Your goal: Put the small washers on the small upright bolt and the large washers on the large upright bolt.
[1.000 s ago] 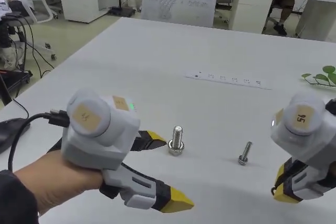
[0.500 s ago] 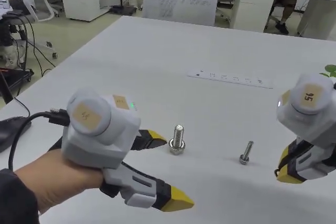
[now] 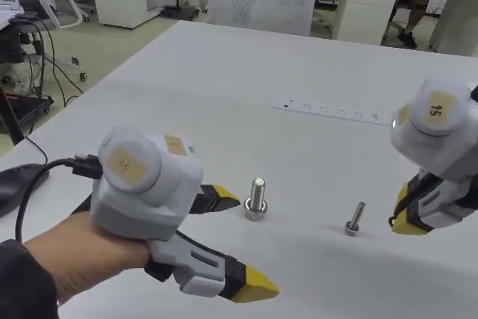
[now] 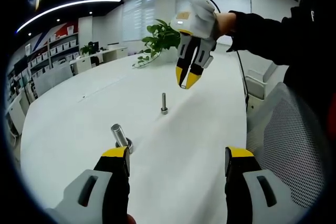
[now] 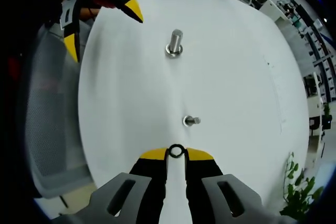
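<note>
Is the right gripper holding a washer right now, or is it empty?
Holding one: the right gripper is shut on a washer, a dark ring pinched between its yellow tips, near the small bolt.

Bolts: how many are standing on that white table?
2. The large bolt stands just ahead of the open left gripper. The small bolt stands to its right, ahead of the right gripper, which pinches a washer. None seem hidden.

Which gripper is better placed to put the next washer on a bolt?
Right. The right gripper is shut on a washer, with the small bolt just ahead of its jaws. The left gripper is open and empty beside the large bolt.
</note>
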